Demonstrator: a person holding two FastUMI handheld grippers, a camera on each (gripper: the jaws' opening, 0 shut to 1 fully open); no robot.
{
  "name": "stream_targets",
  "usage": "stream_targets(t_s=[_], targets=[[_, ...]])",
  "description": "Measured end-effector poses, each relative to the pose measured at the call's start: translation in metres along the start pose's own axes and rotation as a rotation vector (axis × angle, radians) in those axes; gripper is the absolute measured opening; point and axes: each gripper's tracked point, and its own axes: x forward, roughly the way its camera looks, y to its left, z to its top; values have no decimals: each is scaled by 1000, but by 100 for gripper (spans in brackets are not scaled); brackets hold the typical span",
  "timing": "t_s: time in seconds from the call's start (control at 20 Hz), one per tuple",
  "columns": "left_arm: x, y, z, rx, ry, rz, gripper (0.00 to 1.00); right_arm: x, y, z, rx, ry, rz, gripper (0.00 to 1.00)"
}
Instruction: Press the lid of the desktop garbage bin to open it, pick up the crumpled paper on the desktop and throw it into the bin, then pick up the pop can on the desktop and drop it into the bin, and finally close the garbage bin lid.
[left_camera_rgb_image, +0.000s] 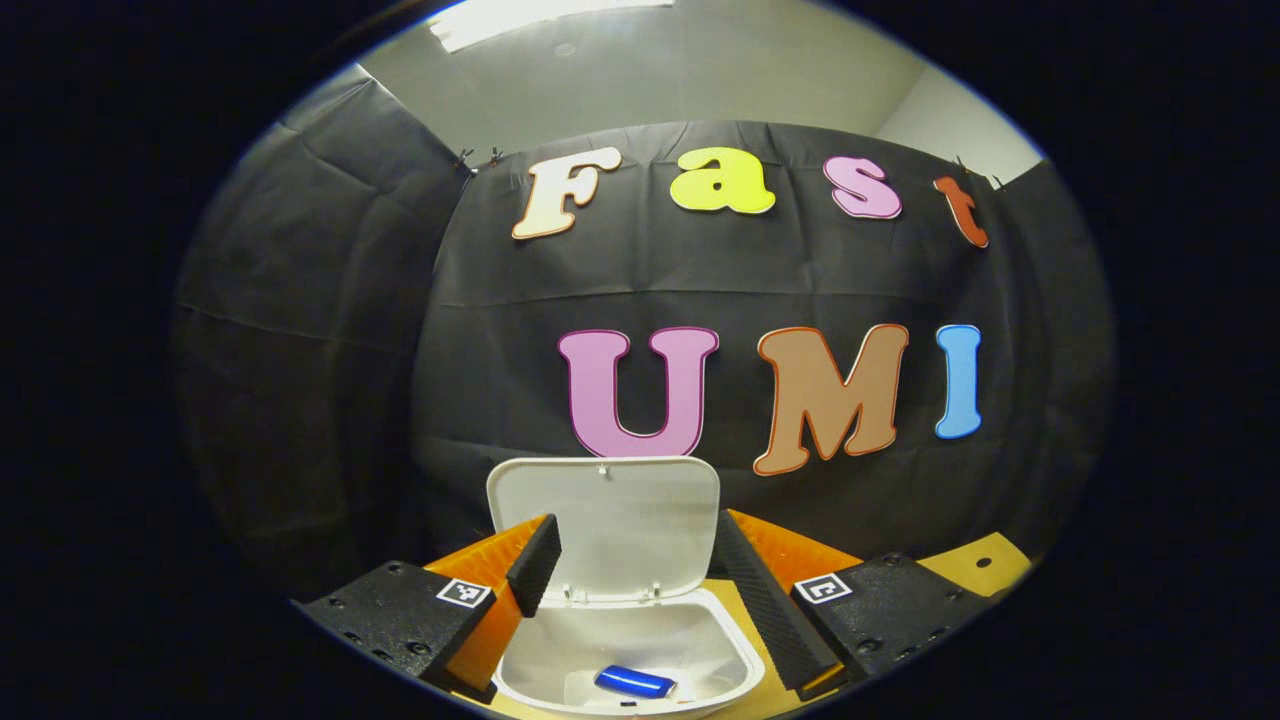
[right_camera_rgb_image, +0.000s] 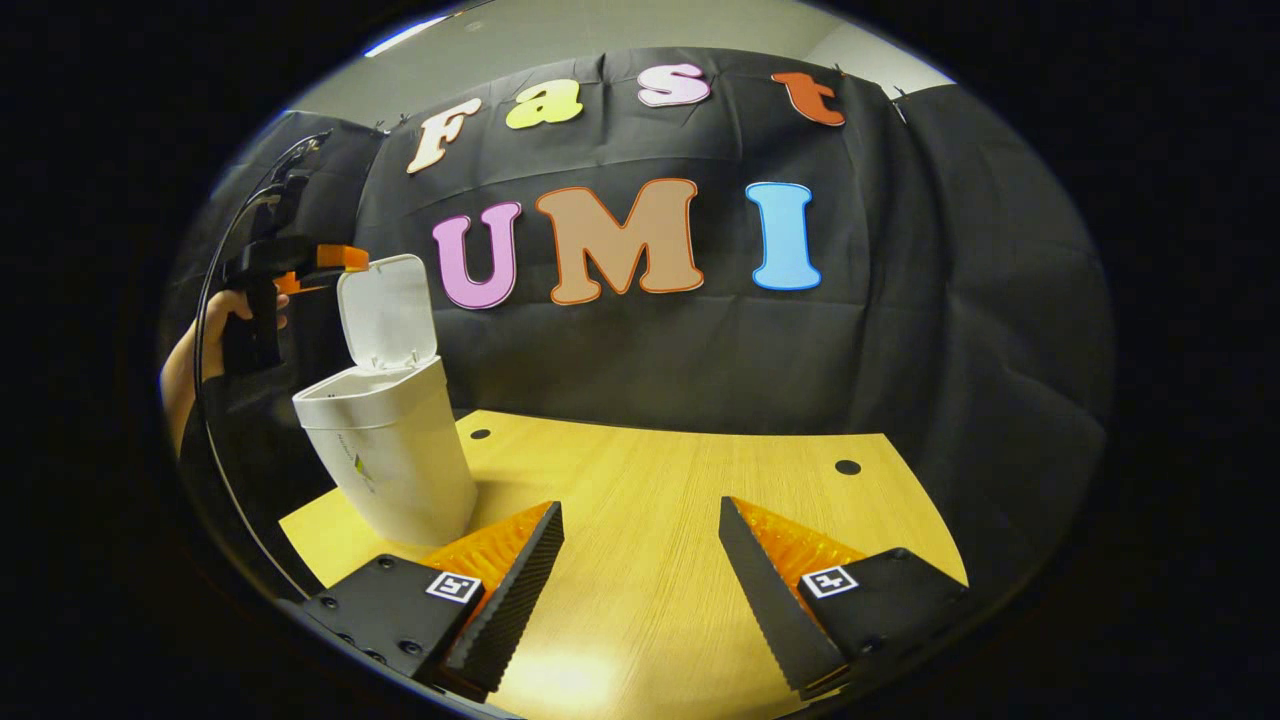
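The white desktop bin (left_camera_rgb_image: 735, 650) stands open, its lid (left_camera_rgb_image: 603, 520) raised upright at the back. A blue pop can (left_camera_rgb_image: 635, 682) lies on its side at the bottom. My left gripper (left_camera_rgb_image: 635, 520) hovers open just above the bin's mouth, one finger on each side, holding nothing. In the right gripper view the bin (right_camera_rgb_image: 390, 460) stands at the table's left with its lid (right_camera_rgb_image: 388, 312) up. The left gripper (right_camera_rgb_image: 345, 262), held by a hand (right_camera_rgb_image: 185, 365), is beside the lid's top edge. My right gripper (right_camera_rgb_image: 640, 505) is open and empty over bare table, right of the bin.
The wooden table (right_camera_rgb_image: 650, 470) reaches to the black cloth wall behind. Small dark holes (right_camera_rgb_image: 848, 467) mark its far corners. A cable (right_camera_rgb_image: 215, 300) loops from the left gripper down past the table's left edge.
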Motion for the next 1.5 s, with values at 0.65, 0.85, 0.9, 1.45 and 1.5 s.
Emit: stream_targets(t_s=[0.65, 0.85, 0.9, 1.45, 1.5], targets=[[95, 36, 32, -49, 56, 2, 93, -17, -29, -8, 44, 4, -112, 100], [113, 36, 12, -32, 118, -12, 92, -22, -30, -11, 38, 6, -129, 100], [119, 34, 9, -32, 127, -15, 92, -23, -29, -10, 36, 4, -130, 100], [91, 23, -15, -23, 157, -50, 94, -20, -13, 12, 38, -44, -75, 100], [84, 22, -16, -26, 151, -52, 94, -19, -9, 16, 33, -52, -62, 100]])
